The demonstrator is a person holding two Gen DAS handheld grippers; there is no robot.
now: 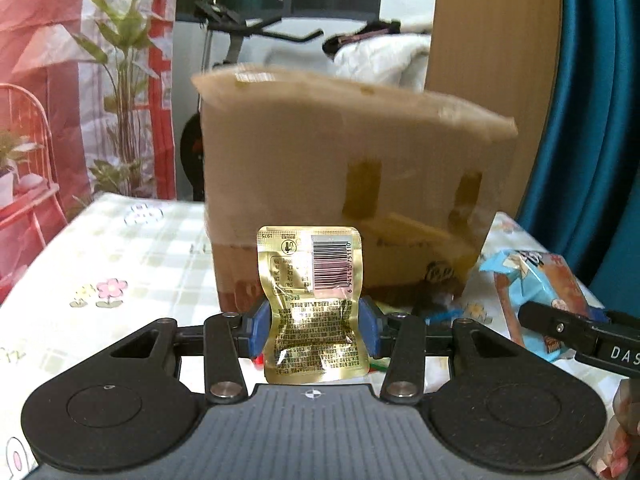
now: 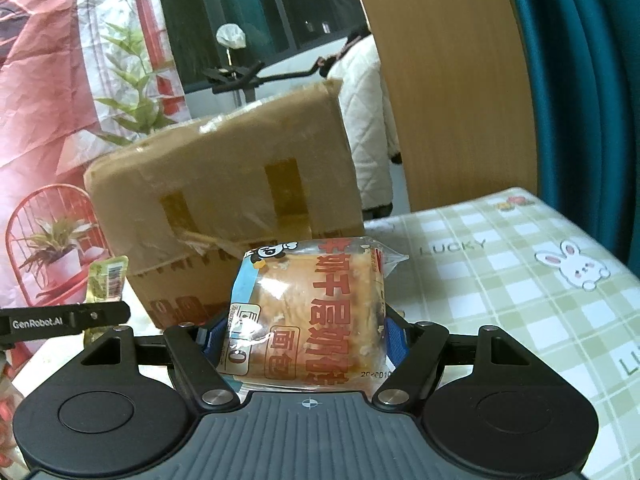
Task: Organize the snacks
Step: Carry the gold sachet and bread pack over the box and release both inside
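My left gripper (image 1: pixel 314 328) is shut on a gold foil snack packet (image 1: pixel 314 304) with a barcode, held upright in front of a taped cardboard box (image 1: pixel 340 184). My right gripper (image 2: pixel 308 336) is shut on a clear-wrapped bread pack (image 2: pixel 312 312) with red print and a panda logo. The bread pack also shows in the left wrist view (image 1: pixel 536 296), at the right, with the right gripper's finger (image 1: pixel 560 326) on it. The gold packet also shows in the right wrist view (image 2: pixel 106 280), at the left. The cardboard box (image 2: pixel 232 196) stands close ahead in the right wrist view too.
A green checked tablecloth with flowers and rabbits (image 2: pixel 520 280) covers the table. Small wrapped items (image 1: pixel 440 304) lie at the box's base. A red-patterned curtain (image 1: pixel 40 40), a plant, an exercise bike (image 1: pixel 248 32) and a wooden panel (image 1: pixel 492 40) stand behind.
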